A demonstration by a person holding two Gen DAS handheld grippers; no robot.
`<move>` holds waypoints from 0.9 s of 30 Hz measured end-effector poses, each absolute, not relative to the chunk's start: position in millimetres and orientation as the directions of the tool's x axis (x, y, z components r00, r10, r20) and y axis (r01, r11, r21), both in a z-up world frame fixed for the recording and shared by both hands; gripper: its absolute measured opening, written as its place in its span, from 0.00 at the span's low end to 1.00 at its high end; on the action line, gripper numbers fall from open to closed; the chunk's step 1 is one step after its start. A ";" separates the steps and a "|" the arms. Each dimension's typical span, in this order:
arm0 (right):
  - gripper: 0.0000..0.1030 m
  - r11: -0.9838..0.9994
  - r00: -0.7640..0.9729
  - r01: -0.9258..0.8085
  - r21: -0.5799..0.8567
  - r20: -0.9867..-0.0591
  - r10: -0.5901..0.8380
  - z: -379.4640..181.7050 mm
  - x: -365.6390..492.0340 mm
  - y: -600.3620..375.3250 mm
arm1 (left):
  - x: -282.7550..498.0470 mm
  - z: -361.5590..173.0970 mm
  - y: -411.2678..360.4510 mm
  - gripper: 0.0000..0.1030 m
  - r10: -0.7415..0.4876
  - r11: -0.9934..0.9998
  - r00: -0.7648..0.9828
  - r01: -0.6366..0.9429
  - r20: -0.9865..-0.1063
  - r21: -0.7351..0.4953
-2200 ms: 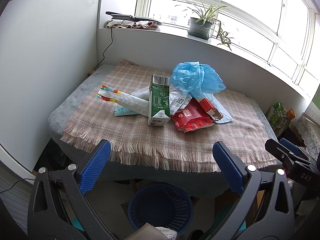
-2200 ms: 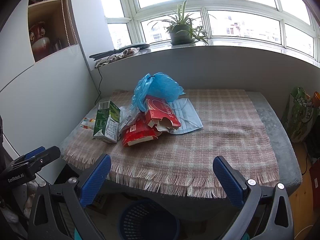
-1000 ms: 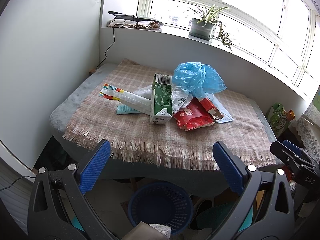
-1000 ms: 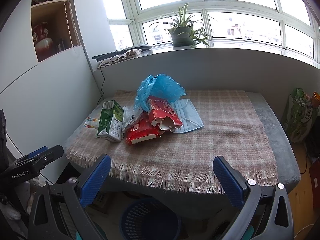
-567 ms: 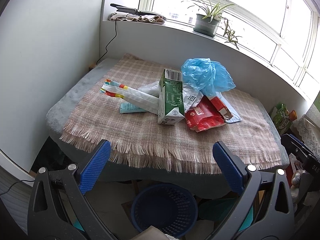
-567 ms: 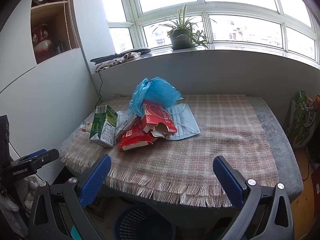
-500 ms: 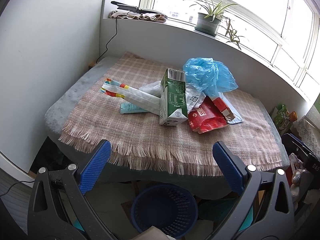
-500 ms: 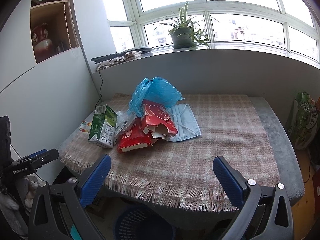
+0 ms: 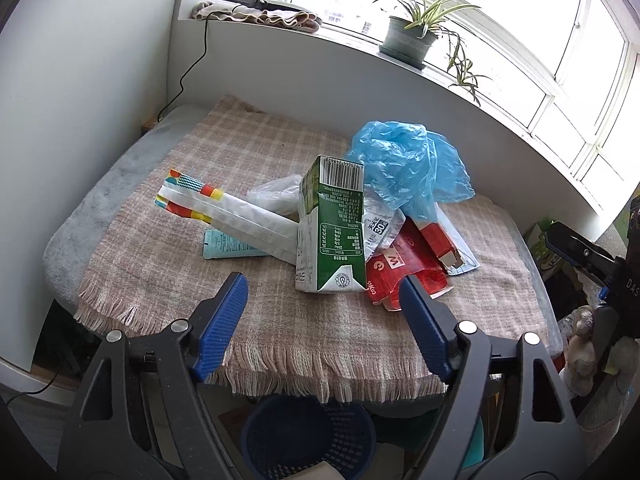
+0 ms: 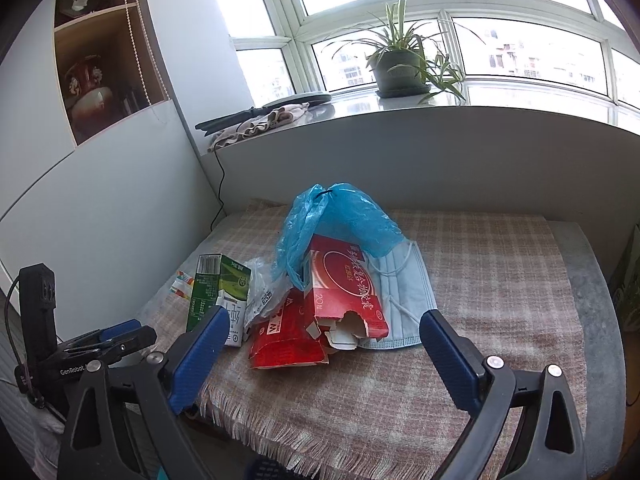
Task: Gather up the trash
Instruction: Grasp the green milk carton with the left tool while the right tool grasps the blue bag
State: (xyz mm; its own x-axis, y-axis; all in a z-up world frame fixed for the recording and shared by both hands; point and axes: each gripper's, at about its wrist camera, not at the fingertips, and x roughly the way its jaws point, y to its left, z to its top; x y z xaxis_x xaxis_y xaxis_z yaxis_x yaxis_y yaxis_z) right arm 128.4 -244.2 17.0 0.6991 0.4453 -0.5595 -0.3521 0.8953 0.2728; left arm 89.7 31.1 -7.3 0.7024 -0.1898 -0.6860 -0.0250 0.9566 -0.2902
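Note:
A pile of trash lies on the plaid-covered table (image 9: pixel 256 148). It holds a green milk carton (image 9: pixel 332 228), a blue plastic bag (image 9: pixel 404 164), red cardboard boxes (image 9: pixel 408 272), a white wrapper with coloured ends (image 9: pixel 224 216), a teal tube (image 9: pixel 224 246) and a face mask (image 10: pixel 404 292). My left gripper (image 9: pixel 322 294) is open and empty, just in front of the carton. My right gripper (image 10: pixel 322 334) is open and empty, near the red boxes (image 10: pixel 340 292). The carton (image 10: pixel 218 296) and bag (image 10: pixel 340 216) also show in the right wrist view.
A dark blue waste basket (image 9: pixel 312 436) stands on the floor under the table's front edge. A potted plant (image 10: pixel 400 60) and a flat iron with cloth (image 9: pixel 256 8) sit on the windowsill. A white wall (image 9: pixel 80 80) bounds the table's left side.
Both grippers have moved forward and closer to the trash pile, which now looks larger. Both stay open and empty. The trash has not moved.

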 end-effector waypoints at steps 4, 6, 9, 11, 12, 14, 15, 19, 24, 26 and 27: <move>0.84 0.871 0.664 -0.370 0.324 -0.563 0.492 22.9 162.4 -232.3 | 109.6 -5.9 26.9 0.73 -0.202 0.958 0.696 -0.004 -0.689 -0.285; 0.82 0.858 0.644 -0.373 0.352 -0.568 0.513 23.6 177.6 -226.2 | 119.4 -6.6 23.2 0.69 -0.208 0.960 0.688 0.008 -0.695 -0.279; 0.82 0.853 0.623 -0.368 0.370 -0.584 0.521 22.4 199.2 -215.4 | 134.0 -9.9 18.1 0.68 -0.209 0.964 0.674 0.022 -0.709 -0.263; 0.81 0.854 0.607 -0.363 0.372 -0.601 0.520 18.8 212.1 -207.2 | 142.6 -13.5 15.5 0.68 -0.209 0.966 0.663 0.026 -0.719 -0.257; 0.80 0.853 0.595 -0.361 0.377 -0.612 0.521 16.5 218.9 -202.9 | 146.4 -15.3 13.8 0.66 -0.209 0.967 0.658 0.029 -0.723 -0.253; 0.77 0.850 0.568 -0.351 0.394 -0.632 0.528 10.1 233.2 -196.8 | 152.5 -18.6 10.8 0.62 -0.207 0.969 0.649 0.034 -0.732 -0.244; 0.76 0.849 0.558 -0.343 0.402 -0.640 0.528 7.3 239.3 -193.9 | 155.0 -19.7 9.7 0.62 -0.207 0.970 0.647 0.036 -0.734 -0.242; 0.73 0.848 0.522 -0.303 0.436 -0.668 0.530 -5.9 264.4 -186.6 | 164.6 -24.0 7.9 0.62 -0.196 0.973 0.643 0.030 -0.740 -0.231; 0.68 0.842 0.498 -0.271 0.466 -0.680 0.537 -18.3 284.7 -180.6 | 175.5 -29.0 9.3 0.57 -0.192 0.973 0.637 0.024 -0.747 -0.230; 0.66 0.844 0.500 -0.263 0.467 -0.683 0.533 -20.9 291.4 -177.5 | 180.3 -32.3 10.0 0.50 -0.196 0.972 0.626 0.021 -0.754 -0.236; 0.64 0.844 0.499 -0.258 0.470 -0.683 0.533 -22.0 294.0 -176.1 | 182.3 -33.8 11.2 0.49 -0.201 0.970 0.624 0.019 -0.755 -0.243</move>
State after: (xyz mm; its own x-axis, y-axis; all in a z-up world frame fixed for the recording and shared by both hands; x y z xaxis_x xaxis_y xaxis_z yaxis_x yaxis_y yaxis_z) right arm 294.0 -176.1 -22.0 0.4986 0.5332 -0.6834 -0.2585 0.8440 0.4699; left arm 182.3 11.2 -33.8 0.6239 -0.2014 -0.7551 0.0190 0.9698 -0.2431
